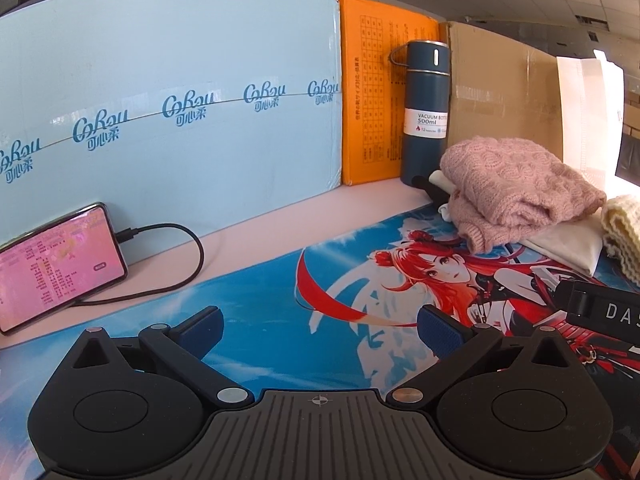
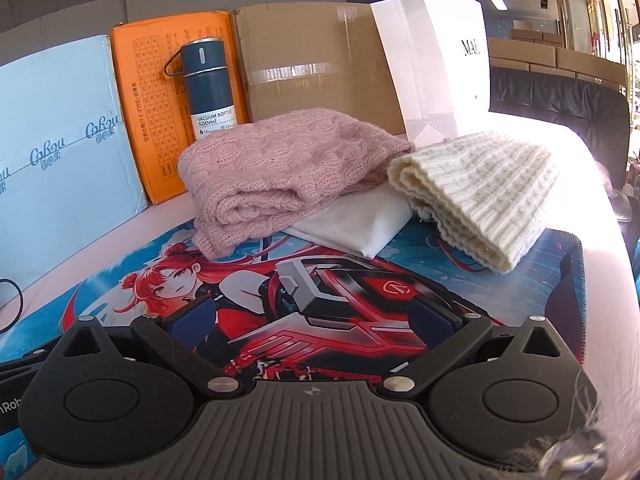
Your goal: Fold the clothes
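Observation:
A folded pink knit sweater lies at the back of the anime desk mat, partly on a folded white cloth. A folded cream knit sweater lies to its right. In the left wrist view the pink sweater is at the right, with the white cloth and the cream knit beside it. My left gripper is open and empty over the mat. My right gripper is open and empty, in front of the clothes.
A blue vacuum bottle stands behind the pink sweater against an orange box. A light blue box, a brown carton and a white bag line the back. A phone on a cable lies at the left.

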Demonstrator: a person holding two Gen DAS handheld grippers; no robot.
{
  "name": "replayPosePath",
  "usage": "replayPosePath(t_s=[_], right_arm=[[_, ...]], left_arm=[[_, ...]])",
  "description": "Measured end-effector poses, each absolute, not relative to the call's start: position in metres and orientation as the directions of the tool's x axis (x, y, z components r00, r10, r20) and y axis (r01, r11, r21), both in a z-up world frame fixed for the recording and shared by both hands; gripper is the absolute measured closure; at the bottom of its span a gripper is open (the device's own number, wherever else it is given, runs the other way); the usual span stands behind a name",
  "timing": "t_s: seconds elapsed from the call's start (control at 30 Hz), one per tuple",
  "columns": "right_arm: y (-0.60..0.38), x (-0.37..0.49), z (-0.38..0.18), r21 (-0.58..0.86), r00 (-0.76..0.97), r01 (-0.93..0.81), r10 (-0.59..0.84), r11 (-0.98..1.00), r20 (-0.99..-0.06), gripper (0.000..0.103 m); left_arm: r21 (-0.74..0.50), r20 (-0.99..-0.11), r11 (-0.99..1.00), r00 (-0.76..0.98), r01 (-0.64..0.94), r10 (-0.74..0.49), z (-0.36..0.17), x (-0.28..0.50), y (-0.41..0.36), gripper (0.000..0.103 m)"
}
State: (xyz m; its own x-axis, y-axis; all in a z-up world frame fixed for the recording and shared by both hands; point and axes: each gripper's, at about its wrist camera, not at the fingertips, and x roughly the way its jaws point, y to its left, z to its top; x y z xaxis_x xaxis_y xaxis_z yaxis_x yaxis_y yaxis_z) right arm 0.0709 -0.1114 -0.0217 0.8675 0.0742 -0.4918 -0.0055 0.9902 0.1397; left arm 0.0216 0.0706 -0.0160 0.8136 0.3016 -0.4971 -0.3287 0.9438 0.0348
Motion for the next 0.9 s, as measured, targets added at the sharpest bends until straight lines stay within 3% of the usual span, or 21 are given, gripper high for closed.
replayPosePath(t_s=[0.9], right_arm=[[-0.1122,0.0719,-0.0241,0.157,0.859,-0.008,0.087,0.988,-0.504,0.0]], left_arm=[[0.039,-0.496,0.946,0.815,-0.323,0.299,-0.016,0.0223,0.0699,0.0]])
